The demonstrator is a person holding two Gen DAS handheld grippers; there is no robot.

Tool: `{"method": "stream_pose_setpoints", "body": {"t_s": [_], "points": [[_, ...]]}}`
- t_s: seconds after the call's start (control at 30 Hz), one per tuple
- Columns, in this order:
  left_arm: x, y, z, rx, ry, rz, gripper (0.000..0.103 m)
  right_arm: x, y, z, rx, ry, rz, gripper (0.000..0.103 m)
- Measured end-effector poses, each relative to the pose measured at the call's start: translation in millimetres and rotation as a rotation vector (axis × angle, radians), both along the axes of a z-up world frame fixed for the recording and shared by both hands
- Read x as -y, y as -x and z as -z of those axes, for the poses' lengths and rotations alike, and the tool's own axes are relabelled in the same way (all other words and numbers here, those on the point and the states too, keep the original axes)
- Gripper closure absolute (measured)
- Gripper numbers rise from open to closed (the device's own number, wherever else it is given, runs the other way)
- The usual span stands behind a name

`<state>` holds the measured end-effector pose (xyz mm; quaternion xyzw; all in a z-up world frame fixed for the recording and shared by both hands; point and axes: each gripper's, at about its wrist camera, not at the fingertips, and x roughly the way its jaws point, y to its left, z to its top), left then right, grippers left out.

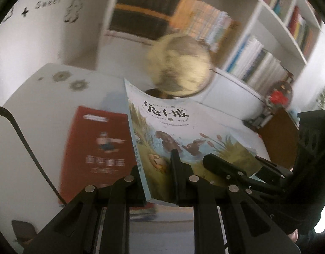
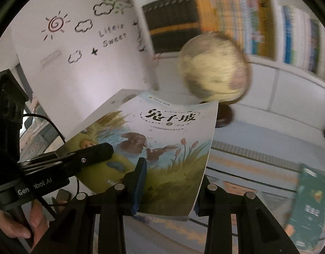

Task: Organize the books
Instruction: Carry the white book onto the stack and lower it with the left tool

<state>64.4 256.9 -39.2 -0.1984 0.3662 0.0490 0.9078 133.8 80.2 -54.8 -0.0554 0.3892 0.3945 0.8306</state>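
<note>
Paper rabbit picture book (image 1: pixel 183 139) hangs between our two claws, above the tabletop (image 1: pixel 35 127). Our left claw (image 1: pixel 160 182) is clamped nearly closed on its lower edge. Our right claw (image 2: pixel 170 182) grips its bottom corner.

rabbit-cover book (image 2: pixel 162 139) held tilted, red book (image 1: pixel 96 148) flat

White table (image 1: pixel 25 139) w/ red book (image 1: pixel 94 148), globe (image 1: pixel 179 67) on it.
</note>
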Motion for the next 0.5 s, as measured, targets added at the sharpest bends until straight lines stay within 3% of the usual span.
{"method": "stream_pose_setpoints", "body": {"t_s": [0.2, 0.5], "points": [[-48, 0, 34, -0.046, 0.047, -0.034, 0.088, -65, -5, 33, -0.066, 0.041, -0.013, 0.068], [-80, 3, 76, -0.113, 0.140, -0.015, 0.082, -103, -2, 73, -0.161, 0.135, 0.010, 0.066]]}}
